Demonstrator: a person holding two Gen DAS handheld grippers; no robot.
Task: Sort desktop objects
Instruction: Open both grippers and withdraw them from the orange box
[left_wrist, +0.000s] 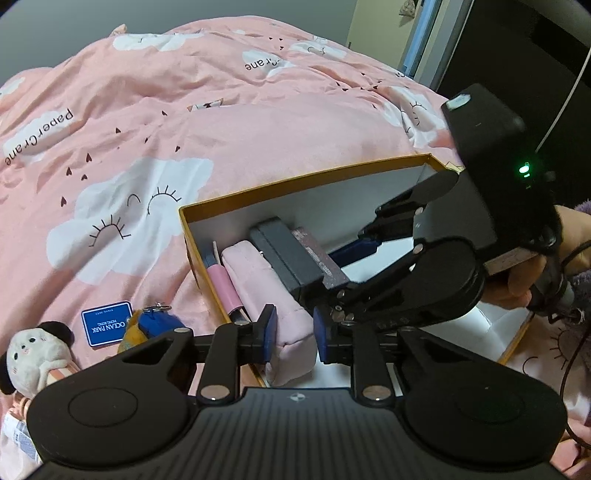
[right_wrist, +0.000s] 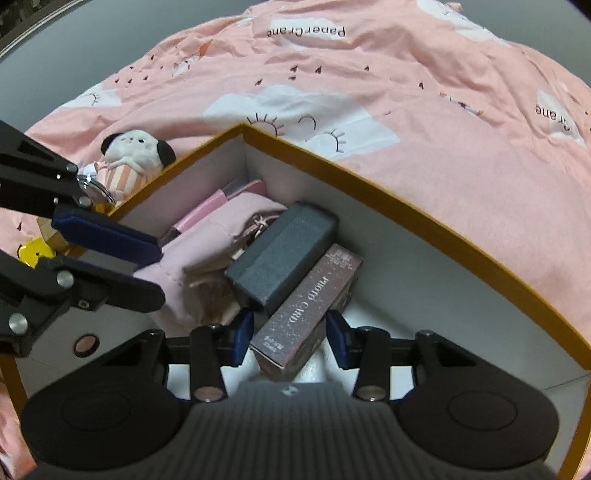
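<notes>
Pink bedding (left_wrist: 258, 129) carries your box (right_wrist: 369, 184). Your right gripper (right_wrist: 290, 341) straddles the card box (right_wrist: 314, 295), jaws part open, pads off it; its long axis runs straight ahead. Your left gripper (left_wrist: 293, 338) flanks the pouch (left_wrist: 266, 288); contact unclear.

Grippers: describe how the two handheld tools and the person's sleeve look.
Both the left gripper and the right gripper are matte black linkages with silver rivets, a ribbed body and dark blue finger pads. The right carries a black box with a green light. A fuzzy purple sleeve and black cable show.
</notes>
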